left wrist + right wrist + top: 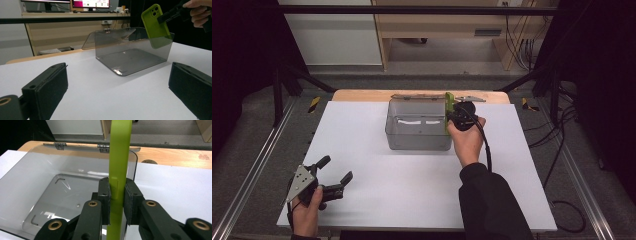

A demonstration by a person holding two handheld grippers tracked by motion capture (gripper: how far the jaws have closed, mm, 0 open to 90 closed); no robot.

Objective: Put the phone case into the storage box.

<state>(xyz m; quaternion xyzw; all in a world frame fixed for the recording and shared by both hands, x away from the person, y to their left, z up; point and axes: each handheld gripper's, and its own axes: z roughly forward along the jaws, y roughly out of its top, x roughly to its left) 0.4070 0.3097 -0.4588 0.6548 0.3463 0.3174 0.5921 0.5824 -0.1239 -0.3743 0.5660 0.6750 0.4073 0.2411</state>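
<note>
My right gripper [117, 202] clamped the lime-green phone case [119, 170] edge-on over the right wall of the smoky clear plastic box [418, 137] near the tabletop's [412, 190] far edge; lowering and release remained. My left gripper [331, 172] rested wide, empty, front-left.

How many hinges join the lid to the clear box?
2. Both sit on the far edge of the clear box, in the right gripper view: one hinge near the left, one just left of the green phone case at. The case could hide another.

Lime-green phone case [119, 157] — smoky grey clear box [418, 135], black tongs [117, 195], white tabletop [362, 130]
</note>
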